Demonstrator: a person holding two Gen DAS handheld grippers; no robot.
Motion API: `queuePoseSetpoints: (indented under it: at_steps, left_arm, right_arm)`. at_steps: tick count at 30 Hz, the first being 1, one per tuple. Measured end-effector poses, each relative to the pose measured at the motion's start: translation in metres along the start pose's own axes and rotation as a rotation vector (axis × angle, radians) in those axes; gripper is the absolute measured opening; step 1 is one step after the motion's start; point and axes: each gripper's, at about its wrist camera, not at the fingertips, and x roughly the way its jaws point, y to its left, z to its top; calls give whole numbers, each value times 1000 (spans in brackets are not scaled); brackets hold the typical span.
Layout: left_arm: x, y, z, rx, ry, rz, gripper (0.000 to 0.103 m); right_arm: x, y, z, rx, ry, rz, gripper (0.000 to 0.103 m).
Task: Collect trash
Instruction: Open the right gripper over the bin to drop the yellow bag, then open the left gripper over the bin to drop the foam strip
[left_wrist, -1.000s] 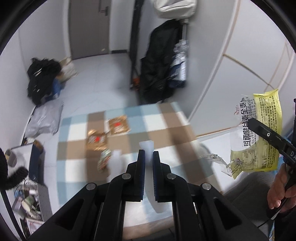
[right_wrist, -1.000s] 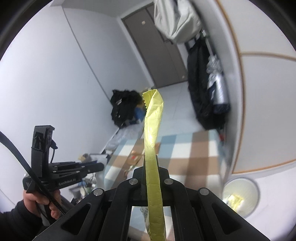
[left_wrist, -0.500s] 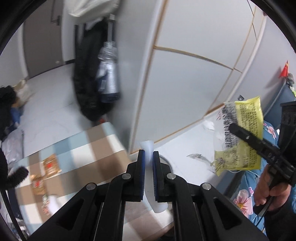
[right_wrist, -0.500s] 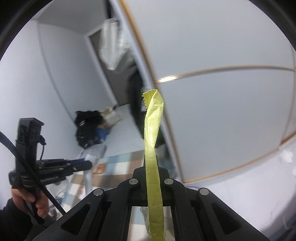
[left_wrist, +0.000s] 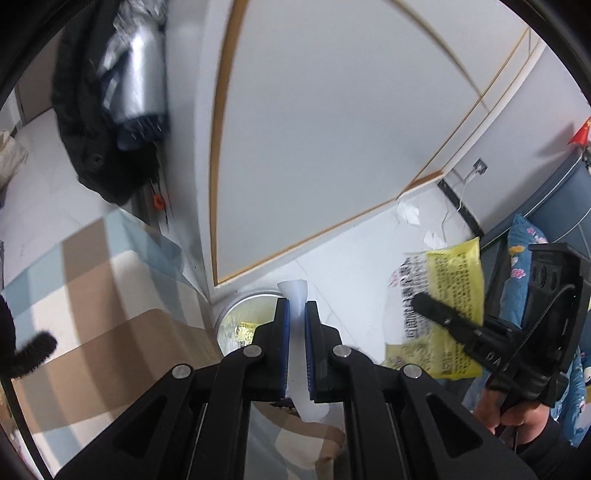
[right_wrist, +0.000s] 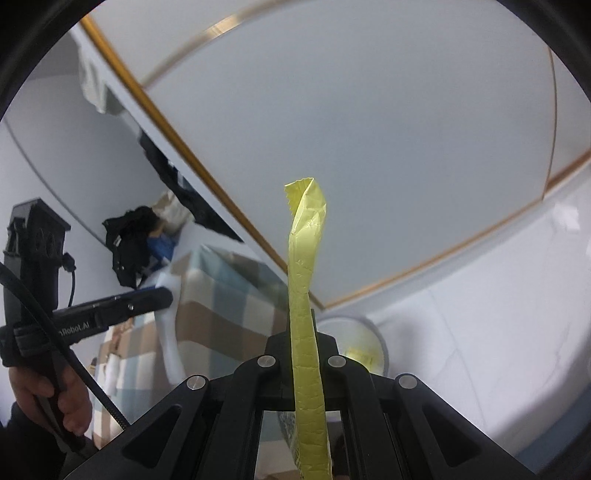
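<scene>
My left gripper (left_wrist: 295, 314) is shut on a white scrap of wrapper (left_wrist: 295, 295) that sticks out past the blue pads. Just beyond its tips, on the floor, stands a round white bin (left_wrist: 236, 321) with yellow trash inside. In the left wrist view the right gripper (left_wrist: 424, 301) holds a yellow printed snack bag (left_wrist: 448, 295) to the right of the bin. In the right wrist view that yellow bag (right_wrist: 304, 295) shows edge-on, with my right gripper (right_wrist: 303, 334) shut on it. The bin (right_wrist: 364, 339) lies just behind the bag, and the left gripper (right_wrist: 162, 295) with its white scrap (right_wrist: 170, 343) hangs at the left.
A checked brown, blue and white cloth (left_wrist: 92, 295) covers a table left of the bin. A white cabinet with gold trim (left_wrist: 314, 147) rises behind it. Dark coats (left_wrist: 107, 110) hang at the left. Floral blue bedding (left_wrist: 524, 251) lies at the right. White scraps (left_wrist: 408, 214) lie on the floor.
Both grippers swung right and downward, away from the checked table with its wrappers and toward the cabinet. The white bin has come into view just ahead of both. Both grips held.
</scene>
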Motion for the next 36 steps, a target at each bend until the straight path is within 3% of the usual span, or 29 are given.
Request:
queuePoseSetpoints:
  at_steps: [6,19,24,29,36]
  left_arm:
    - [36,-2,3,14,69,20,3]
    - [76,-1,7,19,161,63,3]
    - [83,-4,9,30,179,67,3]
    - [92,-4,9,34,195,74,3]
    - [100,-5,8,18,214,57,4]
  right_arm:
    - [68,-24,-9,64,142,10,1]
    - [163,-76,-42,196,291,67,5]
    - [177,-89,-55,240,321,66,33]
    - [169,-101,-56,270,294,91,54]
    - [156,-103,-58,278,270,75,56]
